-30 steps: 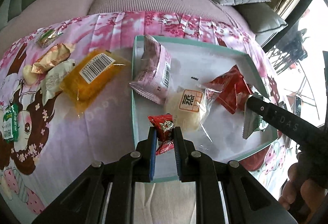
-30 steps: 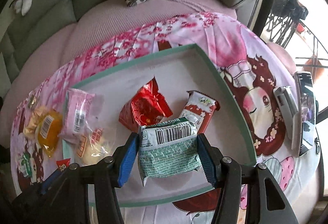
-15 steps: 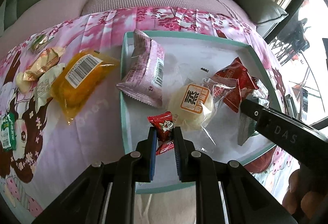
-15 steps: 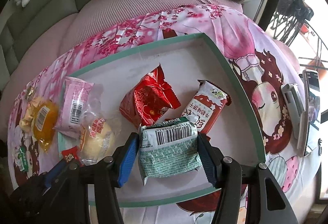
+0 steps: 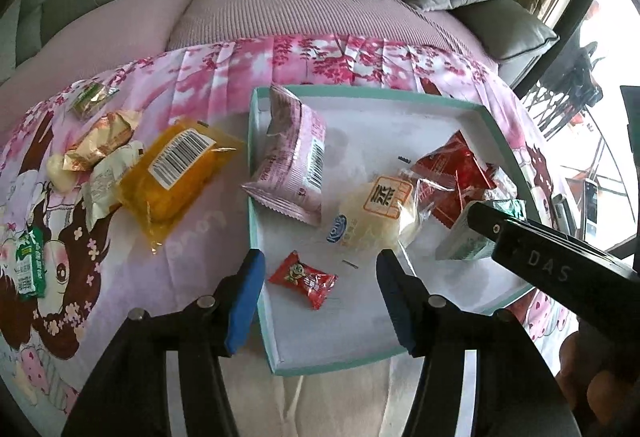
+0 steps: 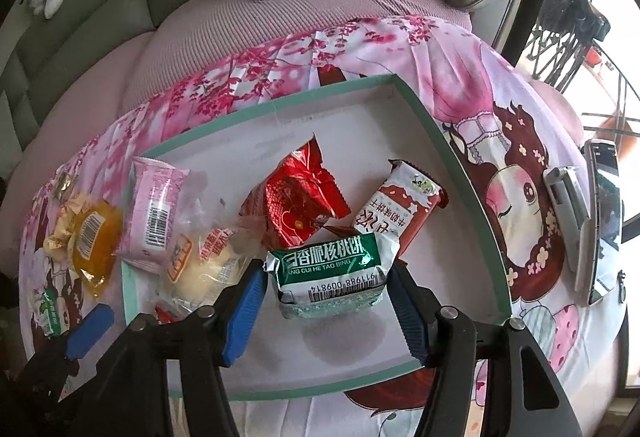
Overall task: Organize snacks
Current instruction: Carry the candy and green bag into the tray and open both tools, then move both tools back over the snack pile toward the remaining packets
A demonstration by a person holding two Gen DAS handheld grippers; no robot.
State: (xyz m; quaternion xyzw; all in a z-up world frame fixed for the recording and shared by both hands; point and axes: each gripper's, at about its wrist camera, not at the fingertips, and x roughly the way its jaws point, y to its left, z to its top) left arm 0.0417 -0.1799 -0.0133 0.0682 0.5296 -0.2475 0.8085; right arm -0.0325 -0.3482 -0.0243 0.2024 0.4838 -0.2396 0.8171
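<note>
A shallow white tray with a teal rim (image 5: 253, 197) lies on the pink printed cloth. My left gripper (image 5: 320, 297) hangs over its near left corner. Its jaws are opening, and a small red candy (image 5: 303, 279) lies loose on the tray floor between the blue pads. My right gripper (image 6: 324, 309) is over the tray's (image 6: 464, 173) near side, jaws also opening. A green walnut-biscuit packet (image 6: 332, 273) rests on the tray between its fingers, and the pads do not press it. The left wrist view shows that packet (image 5: 468, 241) beside the right finger (image 5: 540, 257).
In the tray lie a pink packet (image 5: 296, 161), a wrapped bun (image 5: 372, 213), a red packet (image 6: 300, 205) and a red-white bar (image 6: 400, 209). An orange packet (image 5: 176, 173) and several small snacks (image 5: 100, 141) lie on the cloth to the left. A phone (image 6: 604, 217) lies right.
The left jaws have parted and the red candy has dropped onto the tray floor. The right jaws have widened and the green packet has tipped over, printed face up.
</note>
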